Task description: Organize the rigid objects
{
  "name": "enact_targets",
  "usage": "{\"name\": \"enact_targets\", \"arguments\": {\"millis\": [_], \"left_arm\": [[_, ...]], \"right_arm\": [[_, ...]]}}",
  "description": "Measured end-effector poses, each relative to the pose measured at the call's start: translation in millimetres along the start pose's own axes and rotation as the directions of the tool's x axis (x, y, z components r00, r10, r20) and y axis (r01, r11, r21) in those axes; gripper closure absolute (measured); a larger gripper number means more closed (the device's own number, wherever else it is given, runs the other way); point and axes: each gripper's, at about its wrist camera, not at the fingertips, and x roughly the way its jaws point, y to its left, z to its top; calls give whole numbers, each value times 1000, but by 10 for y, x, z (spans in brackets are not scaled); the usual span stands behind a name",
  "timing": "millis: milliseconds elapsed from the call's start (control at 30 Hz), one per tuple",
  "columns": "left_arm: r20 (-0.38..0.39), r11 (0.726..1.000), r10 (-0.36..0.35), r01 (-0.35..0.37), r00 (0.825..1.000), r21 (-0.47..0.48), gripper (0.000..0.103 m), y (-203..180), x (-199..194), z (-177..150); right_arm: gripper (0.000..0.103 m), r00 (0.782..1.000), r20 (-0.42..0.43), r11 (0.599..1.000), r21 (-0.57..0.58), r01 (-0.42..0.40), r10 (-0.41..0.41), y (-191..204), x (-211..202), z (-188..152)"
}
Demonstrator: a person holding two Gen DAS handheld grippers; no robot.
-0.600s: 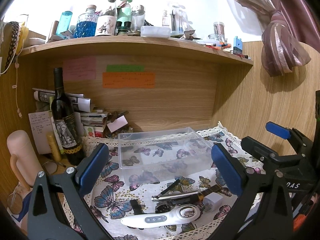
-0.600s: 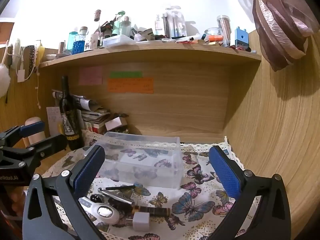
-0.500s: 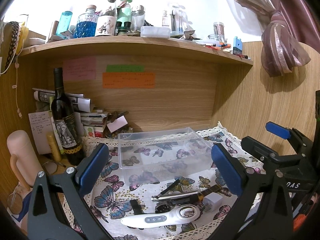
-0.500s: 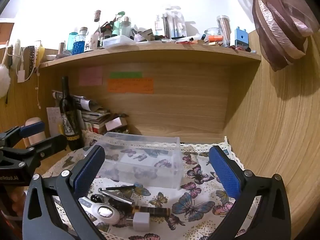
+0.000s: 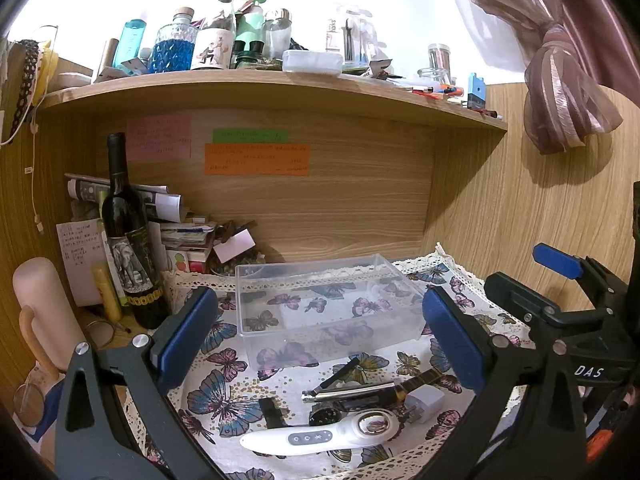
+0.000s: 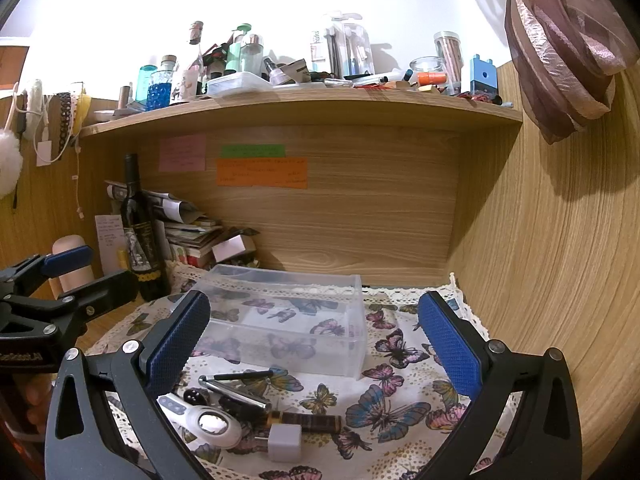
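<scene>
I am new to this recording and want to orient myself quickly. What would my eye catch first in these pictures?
First, the empty clear plastic box in the middle of the butterfly-print cloth, under a crowded wooden shelf. In front of the box lies a small heap of items, led by a white handheld device with buttons beside a white cube plug. A dark wine bottle stands at the left.

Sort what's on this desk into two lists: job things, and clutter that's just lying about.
Job things: clear plastic box, white handheld device, nail clippers, white charger plug, patterned tube.

Just lying about: wine bottle, sticky notes, shelf bottles, paper stack.
</scene>
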Motion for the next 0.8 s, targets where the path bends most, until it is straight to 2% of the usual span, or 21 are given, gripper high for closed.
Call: {"name": "enact_targets", "arguments": {"millis": [800], "left_arm": [[1, 1000, -2, 2, 1000, 0, 0, -1, 2, 4]], "right_arm": [[0, 1000, 6, 1000, 6, -11, 11, -4, -21, 14]]}}
